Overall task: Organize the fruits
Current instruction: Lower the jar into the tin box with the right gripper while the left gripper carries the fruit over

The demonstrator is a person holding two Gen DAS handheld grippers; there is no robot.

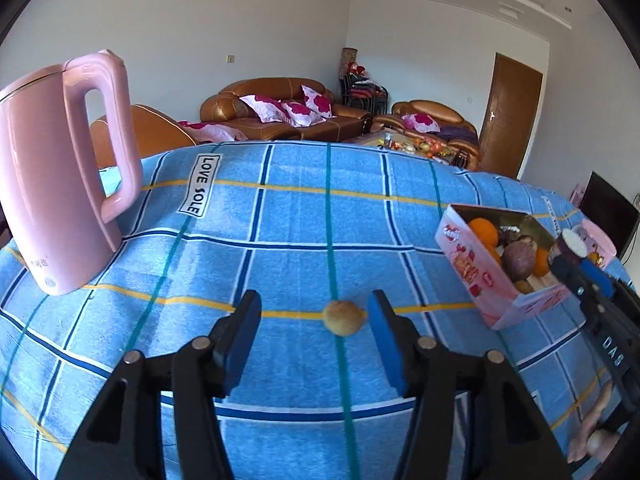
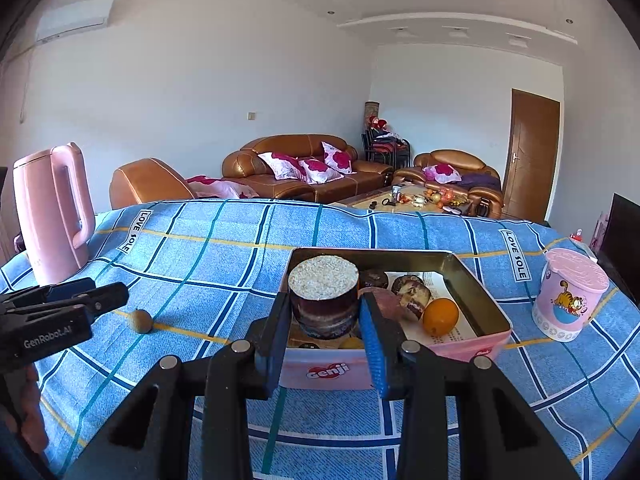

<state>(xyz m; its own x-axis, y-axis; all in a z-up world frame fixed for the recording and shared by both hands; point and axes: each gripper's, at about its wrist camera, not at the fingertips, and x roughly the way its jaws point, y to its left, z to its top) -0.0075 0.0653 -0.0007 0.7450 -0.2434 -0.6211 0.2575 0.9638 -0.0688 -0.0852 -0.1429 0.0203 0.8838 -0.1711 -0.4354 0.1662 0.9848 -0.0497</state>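
A small round tan fruit [image 1: 344,317] lies on the blue checked cloth, just inside the right fingertip of my open left gripper [image 1: 316,304]; neither pad presses on it. From the right wrist view the same fruit [image 2: 141,321] rests ahead of the left gripper [image 2: 86,294]. My right gripper [image 2: 324,304] is shut on a dark purple chunk with a white cut face [image 2: 323,296], held over the near end of the pink tin box [image 2: 320,372]. The box [image 1: 476,268] holds an orange [image 2: 440,317], another orange [image 1: 483,232] and dark purple fruits [image 1: 519,261].
A pink kettle [image 1: 56,184] stands at the left of the table. A pink lidded cup with a cartoon cat [image 2: 568,300] sits right of the box. The table's far edge [image 2: 280,201] drops off toward brown sofas. A hand [image 1: 596,432] holds the right gripper.
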